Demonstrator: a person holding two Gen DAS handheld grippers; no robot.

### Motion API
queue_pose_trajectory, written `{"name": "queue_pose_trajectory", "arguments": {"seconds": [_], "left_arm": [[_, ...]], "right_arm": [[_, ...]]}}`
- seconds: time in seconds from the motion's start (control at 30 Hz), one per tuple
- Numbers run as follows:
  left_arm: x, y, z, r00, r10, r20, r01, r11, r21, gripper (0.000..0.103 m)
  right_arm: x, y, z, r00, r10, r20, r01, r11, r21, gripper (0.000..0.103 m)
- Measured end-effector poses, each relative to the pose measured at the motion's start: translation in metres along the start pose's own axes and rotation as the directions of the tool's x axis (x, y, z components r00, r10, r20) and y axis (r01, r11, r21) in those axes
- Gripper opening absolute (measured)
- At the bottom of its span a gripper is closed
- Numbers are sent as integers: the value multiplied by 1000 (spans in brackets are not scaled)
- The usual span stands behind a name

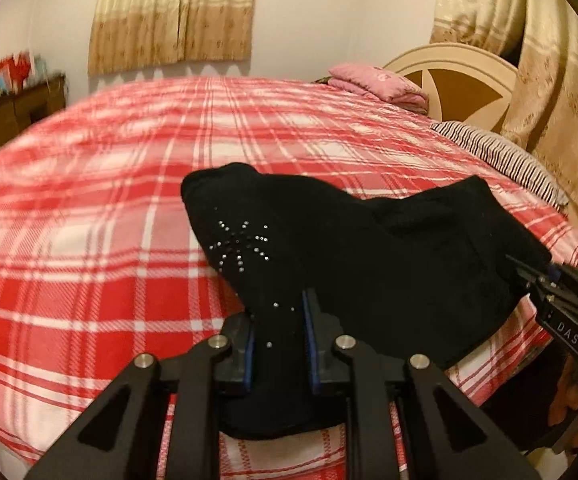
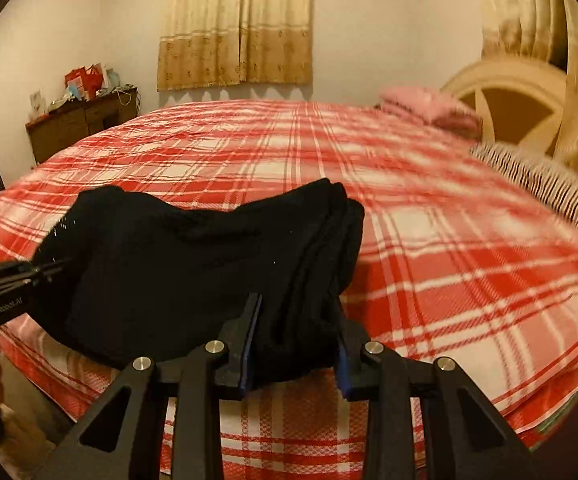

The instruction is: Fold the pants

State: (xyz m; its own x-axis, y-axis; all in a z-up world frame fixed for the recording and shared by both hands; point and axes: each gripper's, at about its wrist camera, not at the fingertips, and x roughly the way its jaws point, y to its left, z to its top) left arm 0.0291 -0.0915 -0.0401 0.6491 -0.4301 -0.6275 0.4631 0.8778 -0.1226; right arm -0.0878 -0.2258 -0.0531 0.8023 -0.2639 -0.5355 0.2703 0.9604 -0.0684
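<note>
Black pants (image 1: 369, 248) with a rhinestone star pattern lie bunched near the front edge of a red plaid bed (image 1: 109, 200). My left gripper (image 1: 279, 320) is shut on the pants' near left end, with black cloth pinched between its blue pads. In the right wrist view the pants (image 2: 177, 264) show stacked folded layers at their right end, and my right gripper (image 2: 297, 320) is shut on that thick bundle. Each gripper shows in the other's view: the right one (image 1: 529, 276) at the cloth's right edge, the left one (image 2: 49, 270) at its left edge.
A folded pink blanket (image 1: 377, 82) and a striped pillow (image 1: 501, 156) lie by the round headboard (image 1: 461, 76) at the far right. A cluttered wooden dresser (image 2: 81, 124) stands at the far left. Gold curtains (image 2: 237, 24) hang on the back wall.
</note>
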Motion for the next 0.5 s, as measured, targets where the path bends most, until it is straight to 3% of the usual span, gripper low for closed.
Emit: {"name": "queue_pose_trajectory", "arguments": {"seconds": [0.2, 0.5], "left_arm": [[-15, -3, 10, 998, 47, 47, -50, 997, 51, 20], [-26, 14, 17, 996, 74, 54, -74, 997, 13, 20]], "right_arm": [[-18, 11, 12, 998, 20, 54, -18, 1000, -22, 32], [-29, 34, 29, 994, 53, 100, -47, 997, -64, 31]]}}
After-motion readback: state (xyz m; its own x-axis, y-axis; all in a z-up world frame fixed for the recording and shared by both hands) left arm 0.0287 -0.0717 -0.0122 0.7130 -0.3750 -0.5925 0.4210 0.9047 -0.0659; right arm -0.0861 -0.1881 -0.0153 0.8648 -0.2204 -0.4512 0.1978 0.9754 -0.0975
